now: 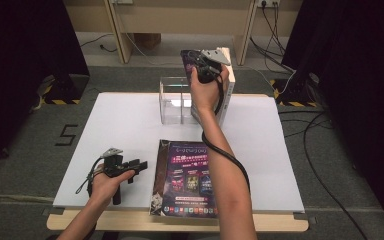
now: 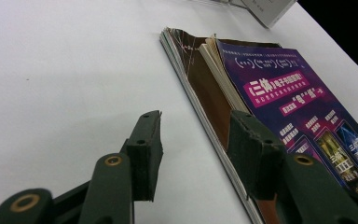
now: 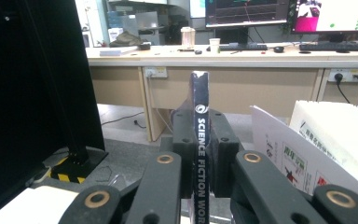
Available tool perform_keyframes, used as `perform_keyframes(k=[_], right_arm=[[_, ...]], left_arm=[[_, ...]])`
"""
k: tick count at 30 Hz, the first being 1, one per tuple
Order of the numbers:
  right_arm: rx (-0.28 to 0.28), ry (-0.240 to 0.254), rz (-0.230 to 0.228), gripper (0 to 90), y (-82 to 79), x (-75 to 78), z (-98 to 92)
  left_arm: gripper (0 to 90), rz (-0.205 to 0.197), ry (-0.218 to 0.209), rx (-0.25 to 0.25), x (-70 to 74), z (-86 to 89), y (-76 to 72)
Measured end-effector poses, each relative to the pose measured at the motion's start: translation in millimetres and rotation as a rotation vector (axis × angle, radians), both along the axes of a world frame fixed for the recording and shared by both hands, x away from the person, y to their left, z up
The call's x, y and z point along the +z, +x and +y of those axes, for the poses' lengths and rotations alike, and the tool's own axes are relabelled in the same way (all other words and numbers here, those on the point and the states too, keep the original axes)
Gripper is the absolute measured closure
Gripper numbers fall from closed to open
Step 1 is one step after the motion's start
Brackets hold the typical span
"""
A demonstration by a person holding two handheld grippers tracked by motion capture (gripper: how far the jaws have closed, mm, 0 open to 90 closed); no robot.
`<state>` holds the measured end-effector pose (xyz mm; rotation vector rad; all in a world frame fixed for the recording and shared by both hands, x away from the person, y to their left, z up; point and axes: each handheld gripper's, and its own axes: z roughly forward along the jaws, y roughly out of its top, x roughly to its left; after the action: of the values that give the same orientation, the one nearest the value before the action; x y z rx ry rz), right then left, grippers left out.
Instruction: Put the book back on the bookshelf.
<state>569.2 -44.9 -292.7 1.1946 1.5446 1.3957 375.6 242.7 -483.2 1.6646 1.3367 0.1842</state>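
The thing I am working with is a thin dark magazine [image 3: 199,140], seen edge-on in the right gripper view, its navy spine upright with white lettering that reads "SCIENCE FICTION" running down it. My right gripper [image 3: 199,135] has its two black jaws pressed flat against either face of that spine, so it is clamped on the magazine with only the thickness of the pages between the pads. In the high view the right gripper [image 1: 206,61] is raised above the far side of the table, and the magazine's dark cover [image 1: 187,59] sticks out just to its left.

Directly below and slightly left of that gripper stands a clear plastic box [image 1: 176,100] with a divider inside. Just to the gripper's right, almost touching it, is a white upright block of books or booklets [image 1: 228,85], whose pale page edges and printed white cover [image 3: 307,154] fill the lower right of the right gripper view.

My left gripper [image 1: 130,167] rests low near the front left of the white table [image 1: 120,130], jaws parted wide with nothing between them. Immediately to its right lies a flat stack of magazines [image 2: 261,93] with a purple cover and pink banner; the right jaw sits against the stack's edge, the left jaw over bare table.

To the left of the left gripper the white surface is open up to the table edge, and beyond the right gripper is grey floor, then a wooden desk
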Motion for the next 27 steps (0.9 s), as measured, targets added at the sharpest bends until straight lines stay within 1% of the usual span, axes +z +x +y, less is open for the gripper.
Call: perform_keyframes(k=[2, 5, 7, 9, 10, 11, 12, 15, 19, 20, 22, 23, 27], right_arm=[[0.002, -0.016, -0.010, 84.1, -4.4, -1.1, -0.4], [0.007, -0.022, -0.010, 83.9, -14.5, -2.6, -1.6], [0.021, -0.023, -0.003, 83.6, -22.3, -3.9, -3.1], [0.021, -0.040, -0.006, 83.1, -29.9, -6.0, -5.1], [0.022, -0.034, 0.002, 82.8, -34.8, -7.5, -6.3], [0.018, -0.041, -0.006, 82.7, -38.2, -8.6, -8.0], [0.019, -0.039, -0.004, 82.4, -40.9, -9.0, -9.3], [0.027, -0.033, 0.012, 81.6, -50.8, -8.1, -13.9], [0.038, -0.030, 0.024, 80.4, -64.0, -9.2, -19.4], [0.039, -0.021, 0.037, 79.7, -67.5, -9.9, -20.0], [0.031, -0.039, 0.042, 78.4, -73.4, -10.8, -21.2], [0.027, -0.036, 0.054, 78.3, -76.2, -11.2, -20.9], [0.032, -0.039, 0.068, 77.5, -86.8, -14.9, -25.3]], left_arm=[[53.9, -0.003, 0.004, 0.001, 0.9, 0.4, -0.6], [54.0, -0.003, 0.008, 0.005, 0.9, 0.6, -0.7], [53.9, -0.004, 0.007, 0.002, 0.5, 0.2, -0.6], [54.0, -0.005, 0.003, -0.001, 0.8, -0.3, -0.8], [54.0, -0.005, 0.005, 0.000, 1.3, -0.5, -1.1], [54.0, -0.006, 0.004, 0.001, 1.6, -0.7, -1.2], [54.0, -0.008, 0.005, 0.000, 2.1, -0.9, -1.4], [53.9, -0.010, 0.007, 0.002, 3.7, -0.1, -1.5], [54.0, -0.010, -0.004, 0.008, 4.1, 1.2, -1.6], [54.0, -0.010, -0.004, 0.008, 4.1, 1.3, -1.5], [53.9, -0.006, -0.006, 0.011, 3.8, 1.5, -1.5], [53.9, -0.005, -0.005, 0.012, 3.9, 1.6, -1.7], [53.9, -0.006, -0.006, 0.010, 4.5, 1.8, -1.9]])
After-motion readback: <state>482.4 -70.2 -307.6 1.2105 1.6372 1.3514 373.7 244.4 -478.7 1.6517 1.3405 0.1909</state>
